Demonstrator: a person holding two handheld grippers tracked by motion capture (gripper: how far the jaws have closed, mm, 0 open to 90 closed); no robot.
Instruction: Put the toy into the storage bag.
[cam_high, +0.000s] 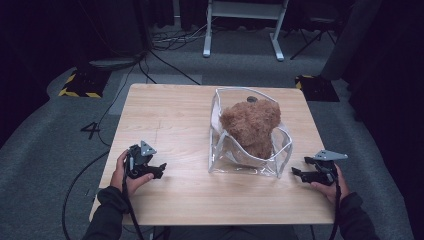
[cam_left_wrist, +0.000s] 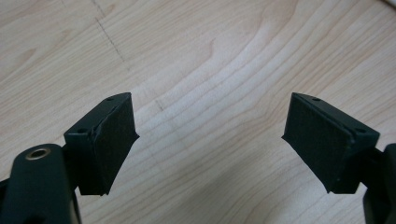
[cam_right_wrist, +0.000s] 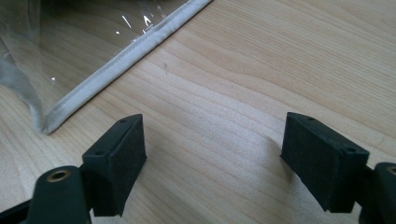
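- Sitting on the wooden table (cam_high: 175, 115), right of its middle, is a clear plastic bag (cam_high: 248, 160) with a brown plush toy (cam_high: 251, 125) inside.
- Left gripper (cam_high: 160, 170) rests on the table well left of the bag, jaws wide apart, nothing between them.
- Right gripper (cam_high: 296, 172) lies just right of the bag's near corner, jaws wide, empty; the bag's white seam (cam_right_wrist: 126, 53) is ahead of them.

Table (cam_high: 170, 115): light wood, bare grain across its top.
Floor (cam_high: 45, 145): grey carpet around the table.
Hazard-striped plates: one at ten o'clock (cam_high: 80, 86), one at two o'clock (cam_high: 316, 86).
White desk frame (cam_high: 244, 25): at twelve o'clock, well apart.
Floor cables (cam_high: 170, 40): at eleven o'clock.
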